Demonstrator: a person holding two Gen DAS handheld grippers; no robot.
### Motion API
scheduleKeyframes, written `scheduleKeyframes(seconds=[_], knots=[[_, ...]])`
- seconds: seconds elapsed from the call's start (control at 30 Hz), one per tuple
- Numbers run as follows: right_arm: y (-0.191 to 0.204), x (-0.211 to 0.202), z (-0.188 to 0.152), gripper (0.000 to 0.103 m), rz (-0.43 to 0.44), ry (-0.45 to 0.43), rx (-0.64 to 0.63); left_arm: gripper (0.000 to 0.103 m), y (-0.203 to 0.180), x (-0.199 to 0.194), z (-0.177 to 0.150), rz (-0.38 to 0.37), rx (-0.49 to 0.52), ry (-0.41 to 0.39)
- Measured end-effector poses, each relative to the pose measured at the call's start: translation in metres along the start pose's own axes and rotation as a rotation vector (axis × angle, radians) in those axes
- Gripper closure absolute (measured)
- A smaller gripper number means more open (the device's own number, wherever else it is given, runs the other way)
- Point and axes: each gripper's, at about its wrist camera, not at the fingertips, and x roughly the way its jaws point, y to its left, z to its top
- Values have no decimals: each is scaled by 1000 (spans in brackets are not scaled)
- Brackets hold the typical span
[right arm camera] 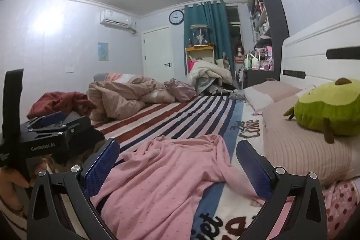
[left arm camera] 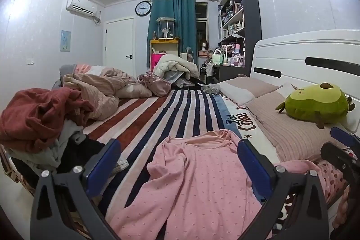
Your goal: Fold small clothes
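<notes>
Striped blanket (left arm camera: 171, 114) in cluttered bedroom

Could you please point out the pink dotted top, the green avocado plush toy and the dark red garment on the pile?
Pink dotted top (left arm camera: 191, 174), left wrist view, middle of its body.
Green avocado plush toy (right arm camera: 330, 111), right wrist view, its green front.
Dark red garment (left arm camera: 38, 114), left wrist view, crumpled top of the pile.
</notes>
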Motion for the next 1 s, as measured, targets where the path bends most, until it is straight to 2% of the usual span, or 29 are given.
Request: scheduleKeyframes(seconds=[0.33,1.0], knots=[[-9,0,-2,0,2,9,59,1,1,0,-1,6,4,4],[-9,-2,-4,0,9,15,51,1,2,8,-9,-18,4,44]])
